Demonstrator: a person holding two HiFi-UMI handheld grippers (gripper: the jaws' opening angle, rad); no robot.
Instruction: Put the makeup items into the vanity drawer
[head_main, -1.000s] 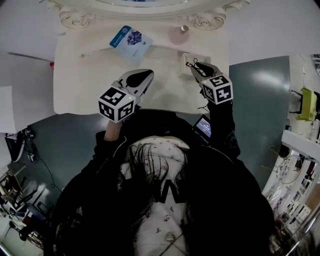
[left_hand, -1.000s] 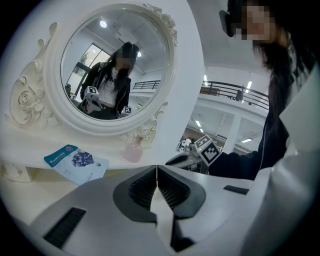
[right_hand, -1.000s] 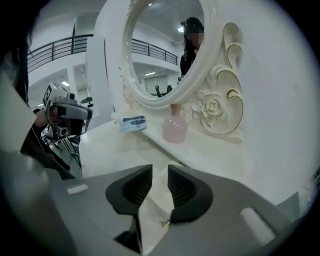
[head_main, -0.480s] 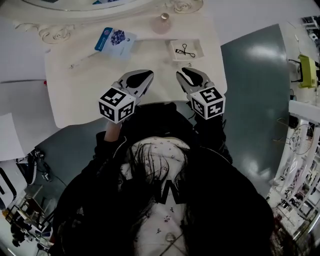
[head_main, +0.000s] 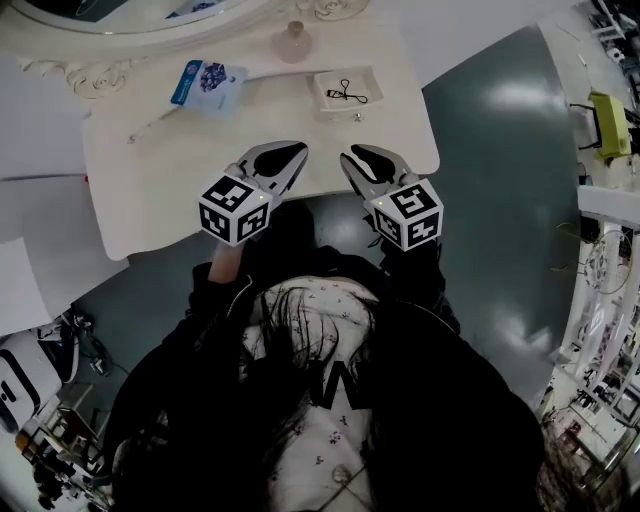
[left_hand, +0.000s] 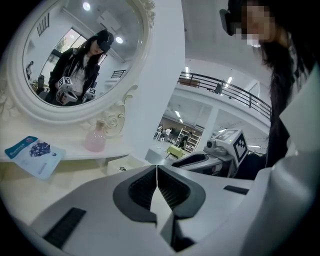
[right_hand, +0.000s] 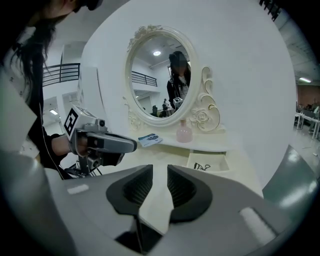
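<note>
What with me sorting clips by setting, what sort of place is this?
Likely a staged vanity corner inside a large hall or lab, not a home: a white vanity table, an ornate oval mirror and a pink bottle, with a railed mezzanine and shelving beyond.

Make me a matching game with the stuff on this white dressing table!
Things:
1. pink bottle
2. blue packet
3. eyelash curler
4. left gripper

Places or states:
A. inside the open drawer
B. jaws together, holding nothing
C. standing at the foot of the mirror
D. left of the bottle in the head view

Pairs: 1-C, 2-D, 3-A, 4-B
</note>
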